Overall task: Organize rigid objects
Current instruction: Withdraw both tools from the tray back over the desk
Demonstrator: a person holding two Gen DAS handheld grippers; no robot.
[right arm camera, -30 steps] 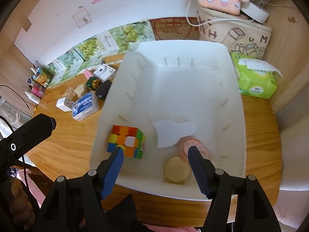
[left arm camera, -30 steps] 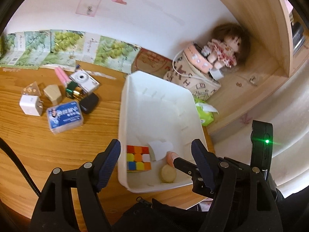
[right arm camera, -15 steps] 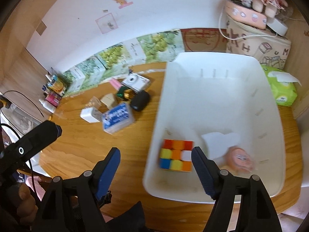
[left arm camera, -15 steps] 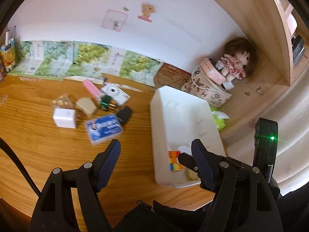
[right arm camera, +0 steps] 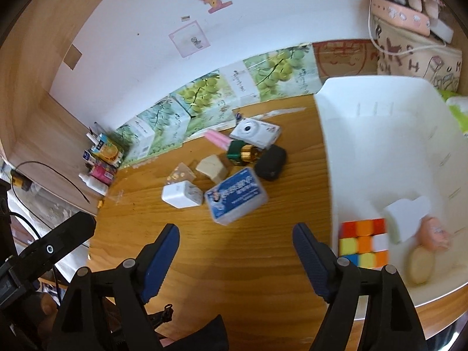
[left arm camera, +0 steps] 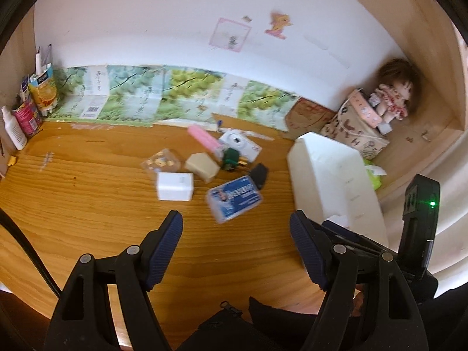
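While both grippers hang above a wooden table point(right arm camera: 239, 263), the left gripper point(left arm camera: 235, 251) and the right gripper point(right arm camera: 235, 259) are each seen with jaws spread wide and nothing between them. A cluster of small things lies at 12 o'clock from both: a white charger point(right arm camera: 182, 195), a blue-labelled box point(right arm camera: 236, 199), a beige block point(right arm camera: 212, 168), a black case point(right arm camera: 270, 162), a green-and-gold item point(right arm camera: 243, 152), a pink bar point(right arm camera: 218, 139) and a white camera point(right arm camera: 255, 132). A white bin point(right arm camera: 380, 152) is set at 3 o'clock of the cluster; in the right wrist view a colourful puzzle cube point(right arm camera: 363, 243), a white card point(right arm camera: 406, 218), a pink toy point(right arm camera: 435, 233) and a tan disc point(right arm camera: 419, 264) are held in its near end. Grape-printed cartons point(left arm camera: 181, 96) are lined along a white wall point(left arm camera: 146, 23). A doll point(left arm camera: 393, 98) is seated on a patterned bag point(left arm camera: 355, 134) at 2 o'clock.
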